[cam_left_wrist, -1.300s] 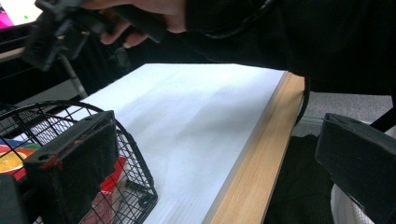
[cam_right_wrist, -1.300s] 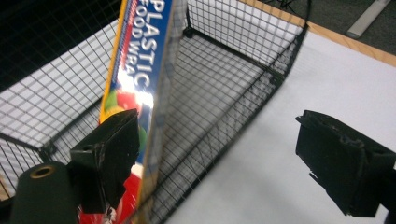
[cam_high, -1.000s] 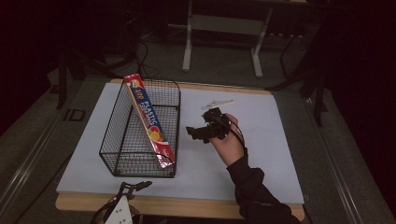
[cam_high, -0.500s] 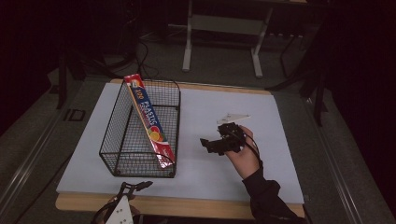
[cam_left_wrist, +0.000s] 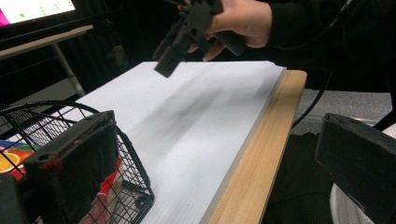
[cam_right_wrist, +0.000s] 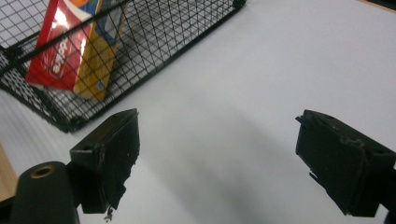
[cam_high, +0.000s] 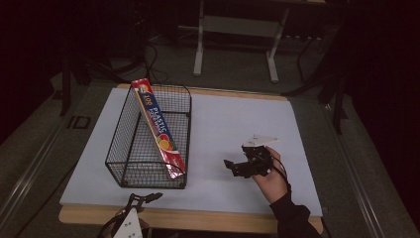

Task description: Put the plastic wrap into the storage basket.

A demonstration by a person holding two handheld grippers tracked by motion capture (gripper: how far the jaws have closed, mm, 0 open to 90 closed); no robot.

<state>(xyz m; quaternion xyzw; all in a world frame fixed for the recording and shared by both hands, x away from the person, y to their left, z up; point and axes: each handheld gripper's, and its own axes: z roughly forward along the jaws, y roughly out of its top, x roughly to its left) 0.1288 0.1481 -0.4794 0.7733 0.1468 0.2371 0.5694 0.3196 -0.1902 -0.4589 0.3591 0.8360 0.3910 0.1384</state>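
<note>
Right tool (cam_high: 236, 167) hovers wide open and empty, right of the basket (cam_high: 148, 144); left tool (cam_high: 136, 201), also agape, sits at the counter (cam_high: 208, 218) edge below it. Box (cam_high: 159, 130) leans inside.

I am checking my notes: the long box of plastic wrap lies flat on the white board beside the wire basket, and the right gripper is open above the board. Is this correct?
Not quite. The box of plastic wrap stands tilted inside the wire basket, not flat on the white board; the high view shows this. The right gripper is indeed open above the board.
</note>
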